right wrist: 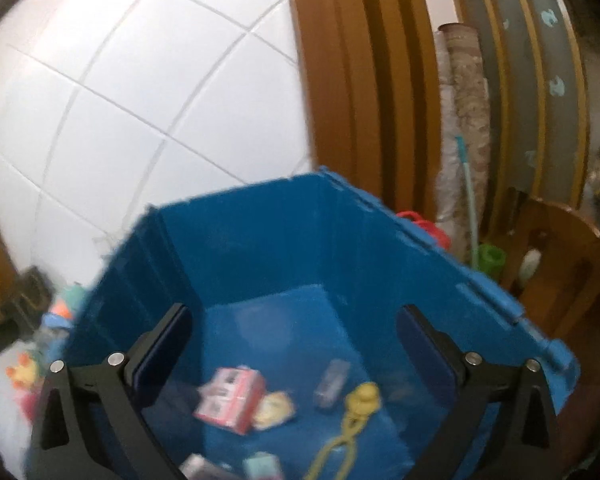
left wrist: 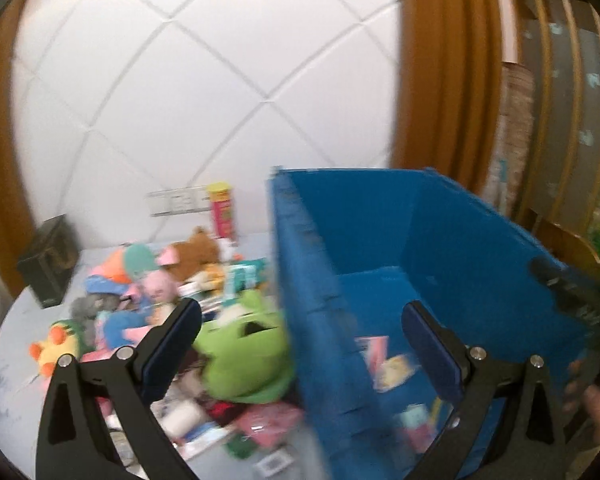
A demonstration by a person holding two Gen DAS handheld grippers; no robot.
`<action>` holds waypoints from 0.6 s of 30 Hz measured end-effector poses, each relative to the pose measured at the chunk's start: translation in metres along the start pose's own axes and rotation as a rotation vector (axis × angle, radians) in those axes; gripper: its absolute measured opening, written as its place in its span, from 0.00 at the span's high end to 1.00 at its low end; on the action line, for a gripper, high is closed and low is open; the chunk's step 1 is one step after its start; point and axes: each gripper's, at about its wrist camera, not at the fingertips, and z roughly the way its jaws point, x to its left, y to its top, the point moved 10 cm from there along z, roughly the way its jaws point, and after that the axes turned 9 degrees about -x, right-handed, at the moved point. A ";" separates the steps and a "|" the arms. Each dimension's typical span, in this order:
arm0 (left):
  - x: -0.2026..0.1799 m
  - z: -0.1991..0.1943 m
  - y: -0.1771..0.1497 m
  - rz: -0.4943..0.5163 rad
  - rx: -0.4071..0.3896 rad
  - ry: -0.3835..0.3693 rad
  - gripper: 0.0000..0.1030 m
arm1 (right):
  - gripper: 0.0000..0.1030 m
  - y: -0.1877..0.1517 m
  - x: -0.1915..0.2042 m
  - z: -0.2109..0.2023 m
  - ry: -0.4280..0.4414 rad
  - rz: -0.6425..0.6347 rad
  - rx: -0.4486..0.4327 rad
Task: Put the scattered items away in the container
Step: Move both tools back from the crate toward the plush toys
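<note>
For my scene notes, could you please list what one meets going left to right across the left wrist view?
Dark box → orange-and-yellow plush → pink pig plush → green frog plush → blue container

No readable text in either view.
Print on the red and yellow can (left wrist: 221,210) and the pink box (right wrist: 232,398) is too blurred to make out; nothing else carries legible lettering.

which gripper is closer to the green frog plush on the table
Left. The left gripper hangs at the bin's near wall with the green frog plush between its fingers' view; the right gripper is over the blue bin.
</note>
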 end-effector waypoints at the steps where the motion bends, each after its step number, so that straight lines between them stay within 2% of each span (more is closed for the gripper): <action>1: 0.016 -0.001 -0.004 -0.012 0.005 0.020 0.01 | 0.00 0.002 0.011 -0.004 0.016 -0.005 -0.008; 6: 0.098 -0.008 -0.028 -0.065 0.036 0.121 0.01 | 0.00 0.008 0.089 -0.026 0.136 -0.030 -0.037; 10: 0.170 -0.018 -0.059 -0.080 0.089 0.199 0.01 | 0.00 0.003 0.163 -0.041 0.224 -0.067 -0.043; 15: 0.256 -0.032 -0.100 -0.074 0.154 0.266 0.01 | 0.00 -0.021 0.251 -0.051 0.301 -0.095 -0.024; 18: 0.306 -0.040 -0.123 -0.059 0.194 0.295 0.01 | 0.00 -0.051 0.305 -0.044 0.332 -0.096 0.032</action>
